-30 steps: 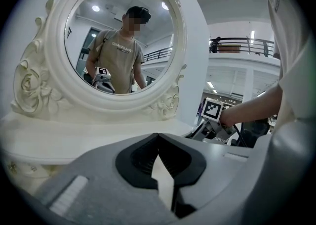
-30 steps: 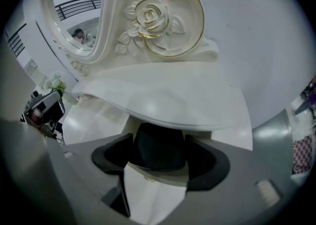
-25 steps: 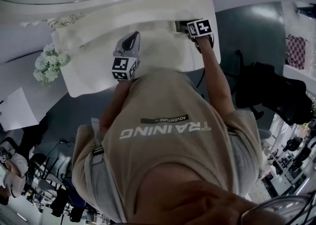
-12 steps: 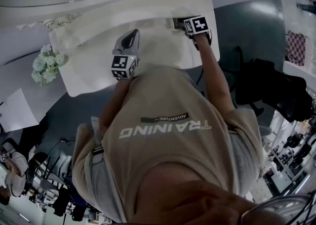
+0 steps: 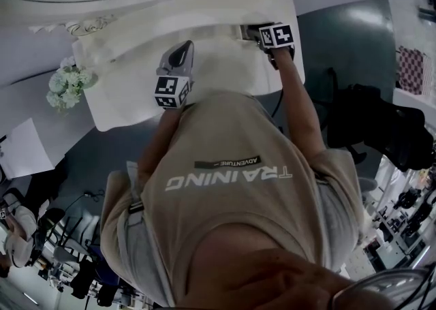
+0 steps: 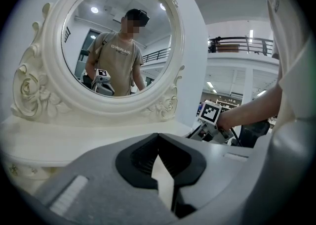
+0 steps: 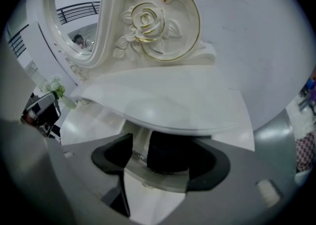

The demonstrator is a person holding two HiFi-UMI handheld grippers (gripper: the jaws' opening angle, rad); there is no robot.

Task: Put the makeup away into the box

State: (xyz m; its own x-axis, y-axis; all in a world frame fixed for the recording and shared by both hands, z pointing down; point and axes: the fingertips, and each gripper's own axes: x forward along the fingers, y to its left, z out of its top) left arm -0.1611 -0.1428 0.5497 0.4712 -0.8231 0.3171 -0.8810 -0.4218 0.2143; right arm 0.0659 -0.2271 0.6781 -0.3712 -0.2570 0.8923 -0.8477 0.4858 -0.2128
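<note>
The right gripper stands wide open around a black item — probably a makeup jar. Centre it, then close gently; the left gripper is closed, empty.

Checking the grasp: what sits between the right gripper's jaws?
A black item stands between them, one jaw clear of it; the right gripper view shows this.

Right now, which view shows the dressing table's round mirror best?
The left gripper view: nearly the whole mirror faces the camera, carved frame and reflection included. The right gripper view catches only a sliver of glass beside a rose carving. The head view shows just the frame, edge-on from above.
</note>
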